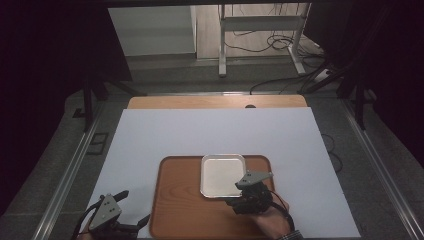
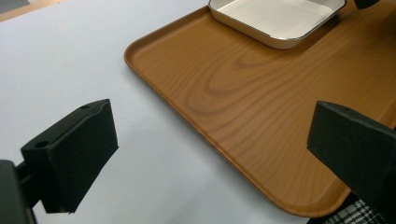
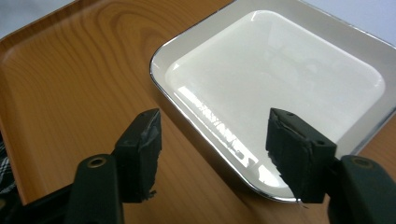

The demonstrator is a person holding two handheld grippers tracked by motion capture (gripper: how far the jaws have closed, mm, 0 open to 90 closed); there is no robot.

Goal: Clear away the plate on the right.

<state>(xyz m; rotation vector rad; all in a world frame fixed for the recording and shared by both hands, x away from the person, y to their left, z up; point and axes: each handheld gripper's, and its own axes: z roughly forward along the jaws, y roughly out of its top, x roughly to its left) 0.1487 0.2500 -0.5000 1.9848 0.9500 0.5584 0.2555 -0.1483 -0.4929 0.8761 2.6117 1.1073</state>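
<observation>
A white square plate lies empty on the far right part of a wooden tray. My right gripper hovers at the plate's near right corner. In the right gripper view the right gripper is open over the rim of the plate, and its pads touch nothing. My left gripper rests at the tray's near left corner. Its jaws stand wide apart in the left gripper view, where the left gripper straddles the edge of the tray, and the plate lies farther off.
The tray lies on a white sheet that covers most of a wooden table. Metal rails run along both sides of the table. A white desk frame and cables stand on the floor beyond.
</observation>
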